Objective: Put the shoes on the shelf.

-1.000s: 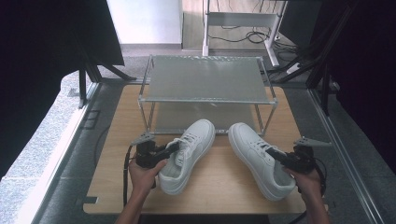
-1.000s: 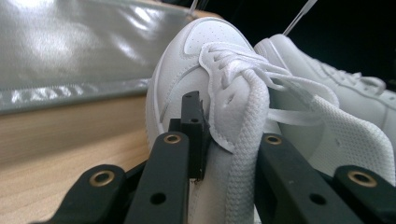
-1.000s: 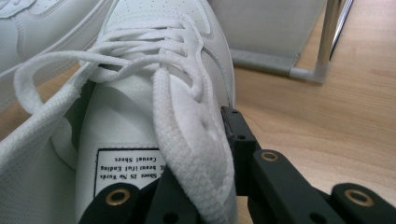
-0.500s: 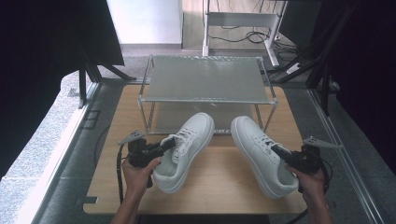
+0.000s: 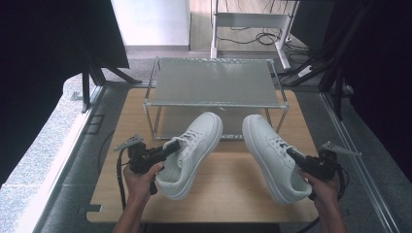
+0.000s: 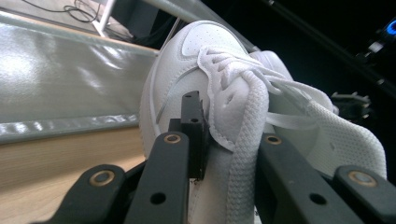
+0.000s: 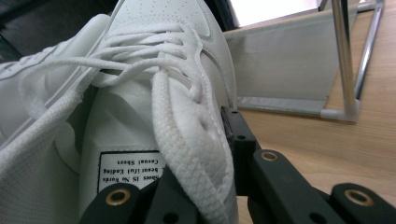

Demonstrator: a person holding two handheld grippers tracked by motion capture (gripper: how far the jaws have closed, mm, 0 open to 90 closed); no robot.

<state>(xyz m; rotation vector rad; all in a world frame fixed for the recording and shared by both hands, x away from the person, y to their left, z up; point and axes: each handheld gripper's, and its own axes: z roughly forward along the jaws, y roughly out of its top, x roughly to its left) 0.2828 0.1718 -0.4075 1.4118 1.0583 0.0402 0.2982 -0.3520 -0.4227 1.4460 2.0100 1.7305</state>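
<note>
Two white sneakers lie toes-away on the wooden table [image 5: 228, 194], in front of a metal shoe rack [image 5: 214, 82]. The left sneaker [image 5: 192, 153] [image 6: 187, 60] is angled to the right. My left gripper [image 5: 167, 149] [image 6: 229, 140] is shut on its collar edge, one jaw outside the side wall and one inside the shoe. The right sneaker [image 5: 272, 155] [image 7: 154, 60] is angled to the left. Its collar edge is clamped by my right gripper [image 5: 296, 156] [image 7: 196, 154], beside the tongue label. I cannot tell whether the soles rest on the table.
The rack has a grey top shelf and a lower shelf [image 5: 194, 124] just behind the shoe toes, with thin metal legs [image 7: 343, 56] at its corners. Desk legs and cables [image 5: 252, 34] stand on the floor beyond. Dark frames flank the table on both sides.
Both sneakers have shifted slightly forward, toes nearer the rack. My left hand has drawn a little to the left. Both grips stay as they were.
</note>
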